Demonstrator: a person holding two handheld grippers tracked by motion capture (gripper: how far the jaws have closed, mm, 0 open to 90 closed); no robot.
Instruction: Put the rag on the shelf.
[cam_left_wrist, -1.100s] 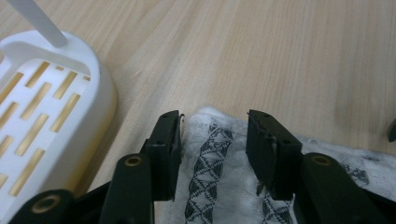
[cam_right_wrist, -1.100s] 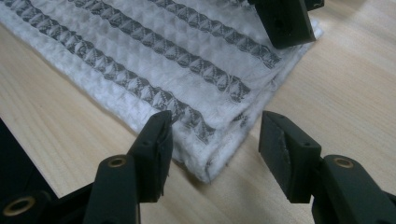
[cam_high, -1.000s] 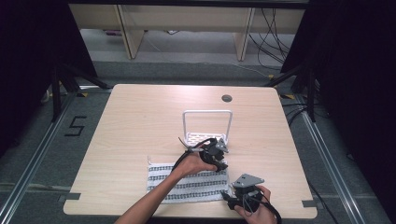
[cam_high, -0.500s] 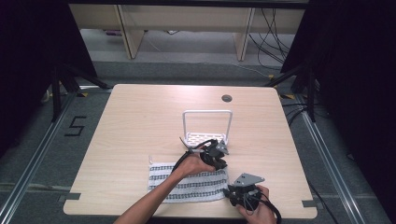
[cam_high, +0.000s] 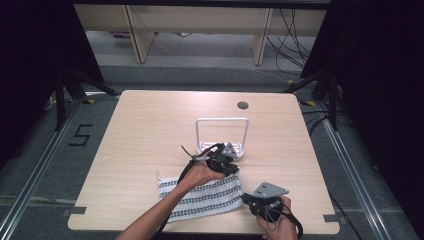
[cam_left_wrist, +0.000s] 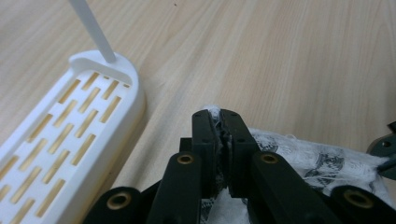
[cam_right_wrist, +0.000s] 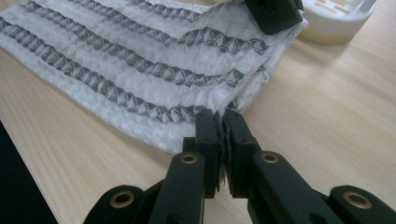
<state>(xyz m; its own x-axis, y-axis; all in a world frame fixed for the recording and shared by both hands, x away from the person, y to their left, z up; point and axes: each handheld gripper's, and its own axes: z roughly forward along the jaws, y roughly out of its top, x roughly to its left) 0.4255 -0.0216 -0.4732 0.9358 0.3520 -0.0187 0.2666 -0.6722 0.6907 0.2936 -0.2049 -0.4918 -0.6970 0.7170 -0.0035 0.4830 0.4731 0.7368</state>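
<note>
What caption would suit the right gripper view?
Right claw pinching a corner of the striped towel on the wooden table.

Cloth (cam_high: 202, 196) on table (cam_high: 150, 130), before rack (cam_high: 222, 135)

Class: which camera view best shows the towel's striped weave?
The right gripper view: the striped towel spreads close up, zigzag bands sharp. The high view shows the whole towel, small, weave indistinct. The left gripper view shows a bunched corner behind the jaws.
</note>
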